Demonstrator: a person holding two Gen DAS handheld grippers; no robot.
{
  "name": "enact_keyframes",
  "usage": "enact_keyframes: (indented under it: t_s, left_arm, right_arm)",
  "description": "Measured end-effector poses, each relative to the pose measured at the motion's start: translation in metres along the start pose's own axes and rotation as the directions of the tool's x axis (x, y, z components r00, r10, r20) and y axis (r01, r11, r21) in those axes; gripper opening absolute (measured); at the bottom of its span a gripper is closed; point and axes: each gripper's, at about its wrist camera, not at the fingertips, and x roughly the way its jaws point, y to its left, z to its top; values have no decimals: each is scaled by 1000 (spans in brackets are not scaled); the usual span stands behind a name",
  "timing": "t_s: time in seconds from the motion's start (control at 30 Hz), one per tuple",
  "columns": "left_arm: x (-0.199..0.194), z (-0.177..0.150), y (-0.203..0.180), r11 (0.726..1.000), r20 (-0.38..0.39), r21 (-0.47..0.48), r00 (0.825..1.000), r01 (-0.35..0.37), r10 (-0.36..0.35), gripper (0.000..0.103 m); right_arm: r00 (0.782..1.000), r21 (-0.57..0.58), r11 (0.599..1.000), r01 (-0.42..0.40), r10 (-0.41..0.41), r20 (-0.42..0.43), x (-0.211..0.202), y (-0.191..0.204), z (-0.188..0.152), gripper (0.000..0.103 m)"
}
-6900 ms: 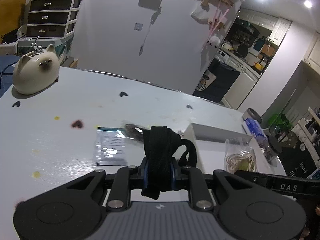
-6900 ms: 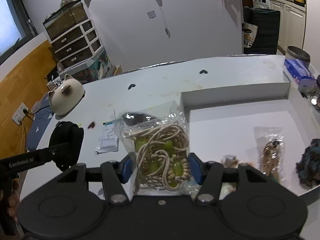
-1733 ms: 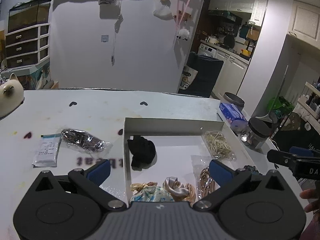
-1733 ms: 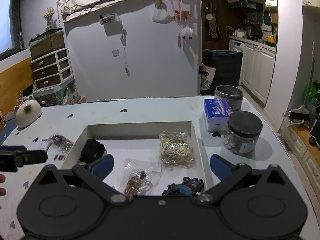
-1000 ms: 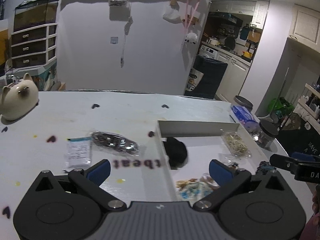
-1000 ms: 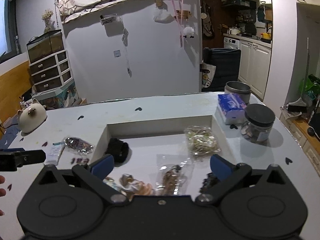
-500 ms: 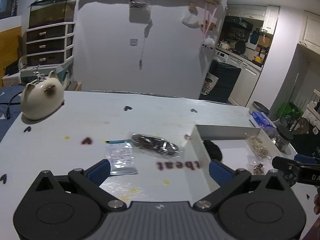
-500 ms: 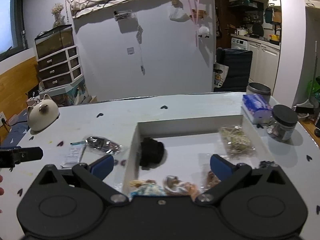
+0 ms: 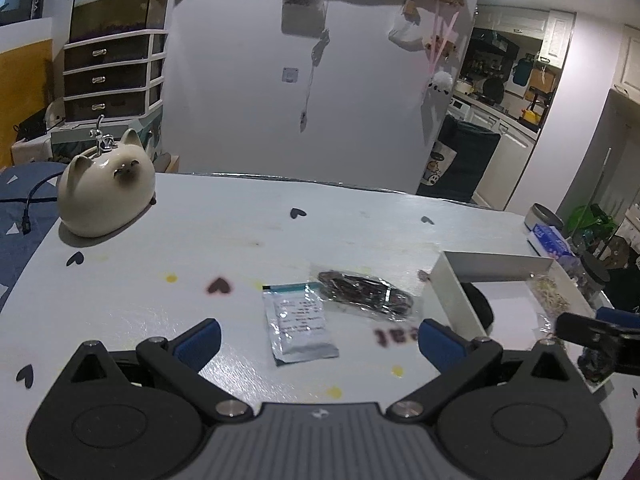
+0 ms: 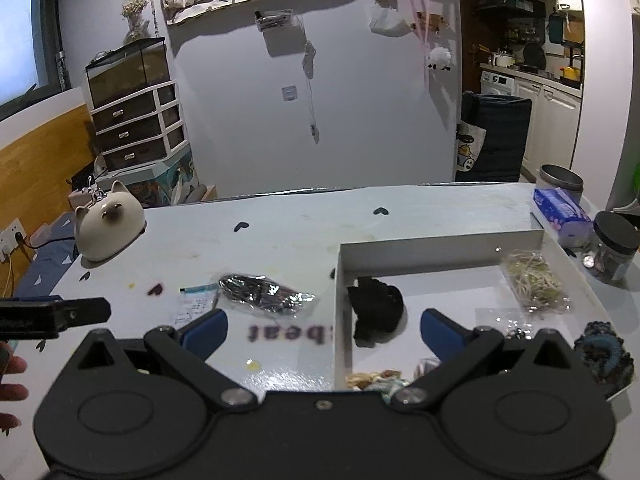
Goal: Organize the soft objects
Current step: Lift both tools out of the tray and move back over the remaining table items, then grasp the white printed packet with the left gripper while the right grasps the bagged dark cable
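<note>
While both the left tool (image 9: 316, 336) and right tool (image 10: 322, 326) hung wide open and empty, that crinkly clear bag of dark stuff (image 9: 366, 294) looked slippery enough to squirt free.

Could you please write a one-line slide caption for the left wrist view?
Open left gripper hovers over a flat white packet and bagged dark item beside the white tray.

- My left gripper (image 9: 318, 338) hung with its jaws wide, bare table (image 9: 248, 240) ahead of them.
- A white sachet (image 9: 300, 322) and a clear bag of dark pieces (image 9: 366, 294) lay touching between my left fingers.
- The white tray's wall (image 10: 339, 300) stood upright between my right gripper (image 10: 323, 330) fingers, blocking a sideways pass.
- The cat figurine (image 9: 104, 192) sat well apart, far left.
</note>
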Motion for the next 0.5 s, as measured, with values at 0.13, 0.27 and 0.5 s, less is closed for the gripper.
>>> enact_keyframes:
  t_s: [0.13,0.27,0.5]
  left_arm:
    - [25,7,8,1000,-26,4,1000,-5,5,103]
    - [53,12,14,1000,-56,-3,998,-7,7,103]
    - [107,15,15,999,-146,-47,989,-25,18,103]
  right_arm:
    - [1000,-4,1000,26,-26,15,4,4,6,103]
    - [998,0,999,46,-46,36,8,4,11,103]
    - [997,-17,997,74,-74,20,25,8,21,103]
